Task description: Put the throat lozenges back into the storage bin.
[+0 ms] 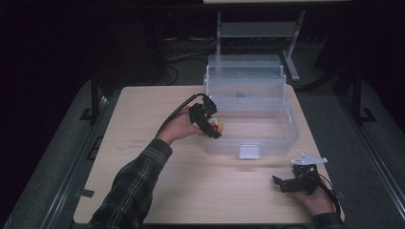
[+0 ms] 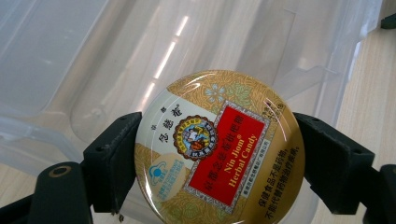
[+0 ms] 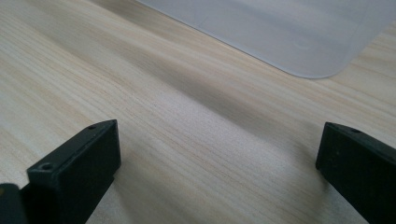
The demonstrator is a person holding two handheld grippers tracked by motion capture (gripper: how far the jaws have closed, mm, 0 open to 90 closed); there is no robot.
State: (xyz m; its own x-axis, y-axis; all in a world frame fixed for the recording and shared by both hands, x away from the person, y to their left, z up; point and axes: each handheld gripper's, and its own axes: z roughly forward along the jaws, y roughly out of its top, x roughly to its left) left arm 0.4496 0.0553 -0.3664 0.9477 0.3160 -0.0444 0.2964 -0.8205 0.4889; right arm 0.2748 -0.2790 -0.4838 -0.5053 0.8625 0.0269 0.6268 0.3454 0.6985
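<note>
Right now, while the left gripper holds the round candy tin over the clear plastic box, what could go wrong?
1. The left gripper pinches the candy tin only at its smooth curved edge, so the tin may slip or pop out.
2. The tin hangs near the left wall of the clear box; if released there, it might hit the rim and land on the table.
3. The right gripper rests apart, open, so nothing steadies the light box against a bump.

The round tin [image 2: 219, 147] has a red label on its lid that reads "Nin Jiom Herbal Candy", with Chinese characters around it too small to make out.
</note>
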